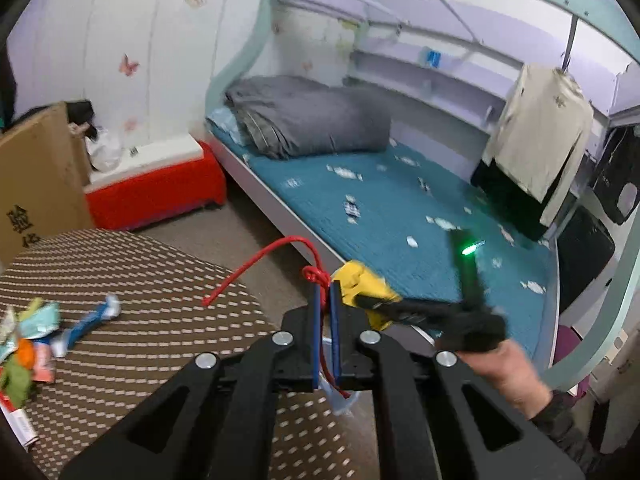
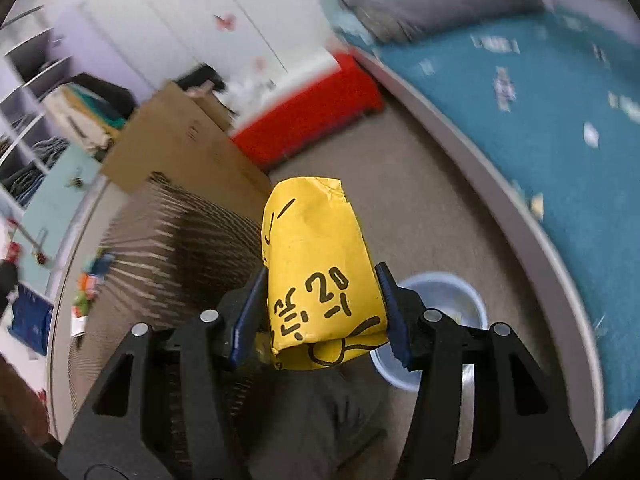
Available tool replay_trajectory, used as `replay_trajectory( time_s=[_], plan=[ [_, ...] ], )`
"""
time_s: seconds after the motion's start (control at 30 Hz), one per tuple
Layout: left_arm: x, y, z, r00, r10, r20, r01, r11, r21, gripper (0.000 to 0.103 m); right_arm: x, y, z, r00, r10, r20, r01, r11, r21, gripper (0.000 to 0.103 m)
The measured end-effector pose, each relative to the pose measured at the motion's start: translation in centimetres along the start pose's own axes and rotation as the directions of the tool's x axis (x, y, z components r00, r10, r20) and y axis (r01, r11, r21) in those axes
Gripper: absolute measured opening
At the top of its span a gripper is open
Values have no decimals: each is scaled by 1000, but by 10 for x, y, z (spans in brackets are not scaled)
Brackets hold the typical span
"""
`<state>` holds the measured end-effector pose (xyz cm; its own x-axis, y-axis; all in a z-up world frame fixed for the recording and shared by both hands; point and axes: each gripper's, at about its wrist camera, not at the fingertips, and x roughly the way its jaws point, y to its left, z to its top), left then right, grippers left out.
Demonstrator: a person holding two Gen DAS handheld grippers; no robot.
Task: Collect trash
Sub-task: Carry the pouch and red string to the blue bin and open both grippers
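Note:
My right gripper [image 2: 322, 280] is shut on a crumpled yellow wrapper [image 2: 316, 264] with black writing and holds it in the air above the floor, with a pale blue bin [image 2: 444, 292] below and behind it. In the left wrist view the same yellow wrapper [image 1: 360, 284] shows just right of my left gripper [image 1: 325, 286], which is shut on a red string [image 1: 276, 250] with a knot at the fingertips. A pile of colourful wrappers [image 1: 28, 336] and a blue-and-white wrapper [image 1: 90, 320] lie on the round woven table [image 1: 160, 312] at the left.
A cardboard box [image 1: 36, 184] stands behind the table. A red-and-white box [image 1: 160, 184] sits on the floor by the wall. A bed with a teal sheet [image 1: 400, 208] and grey duvet [image 1: 308, 120] fills the right, with clothes [image 1: 540, 136] hanging beside it.

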<state>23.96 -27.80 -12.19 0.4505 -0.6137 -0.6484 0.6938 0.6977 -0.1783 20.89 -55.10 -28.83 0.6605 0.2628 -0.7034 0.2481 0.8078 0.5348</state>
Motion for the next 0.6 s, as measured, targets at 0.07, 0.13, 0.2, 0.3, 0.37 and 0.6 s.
replay_trajectory(
  time_s=[0.07, 0.13, 0.2, 0.3, 0.37, 0.6],
  plan=[
    [26, -5, 1, 999, -14, -48, 13, 1000, -4, 4, 29, -20, -6, 999, -16, -51, 18, 999, 42, 58],
    [45, -12, 2, 996, -20, -82, 20, 1000, 0, 4, 66, -48, -14, 990, -47, -132, 60, 993, 97, 78],
    [67, -20, 1, 992, -24, -125, 26, 999, 18, 4, 87, -76, -23, 982, -58, -178, 91, 979, 183, 85],
    [100, -35, 0, 981, -28, -191, 38, 998, 48, 4, 79, -103, -32, 988, -60, -144, 99, 954, 283, 85],
    [121, -43, -1, 972, -27, -235, 43, 997, 65, 4, 60, -111, -36, 995, -49, -91, 75, 950, 303, 85],
    [190, -61, -13, 924, 20, -383, 14, 996, 85, 4, 2, -131, -30, 995, -89, 36, 74, 951, 301, 89]
  ],
)
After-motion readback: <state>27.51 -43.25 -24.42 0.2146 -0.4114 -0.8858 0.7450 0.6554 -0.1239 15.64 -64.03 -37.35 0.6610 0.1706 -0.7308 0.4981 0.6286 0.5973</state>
